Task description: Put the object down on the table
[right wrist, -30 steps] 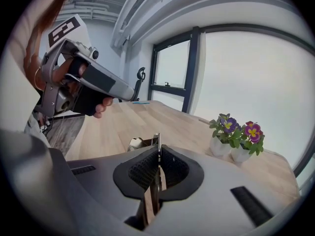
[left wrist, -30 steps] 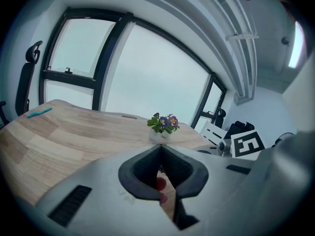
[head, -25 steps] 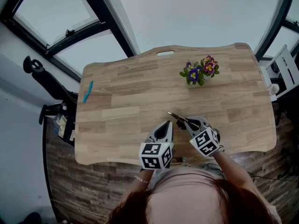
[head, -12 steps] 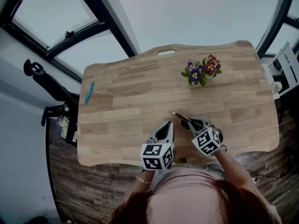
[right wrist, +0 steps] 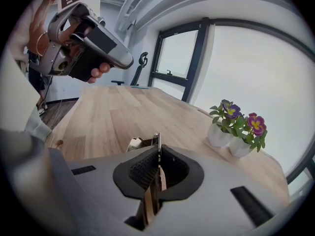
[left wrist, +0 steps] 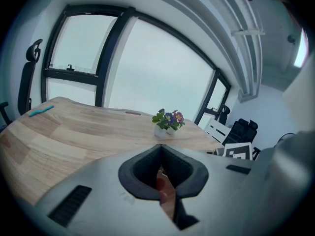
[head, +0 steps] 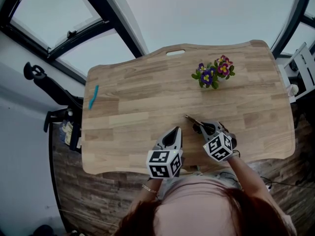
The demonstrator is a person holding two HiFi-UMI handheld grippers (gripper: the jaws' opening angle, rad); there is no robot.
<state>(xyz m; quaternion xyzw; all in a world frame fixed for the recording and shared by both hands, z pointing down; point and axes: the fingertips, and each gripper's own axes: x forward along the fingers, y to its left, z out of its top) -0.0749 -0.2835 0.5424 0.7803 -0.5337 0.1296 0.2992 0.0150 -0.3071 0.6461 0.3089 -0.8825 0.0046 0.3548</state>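
Tabletop (head: 147,102) wide open; flower pots (head: 212,76) obstruct (far right).

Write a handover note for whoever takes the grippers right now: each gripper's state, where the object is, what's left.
Left gripper: shut, empty, over the table's near edge.
Right gripper: shut on a thin flat object, whose tip pokes out ahead of the jaws, over the near side.
On the table: potted flowers far right, blue pen at the left edge.
Done: nothing set down yet.
Left: lower the object onto bare wood and open the right jaws.
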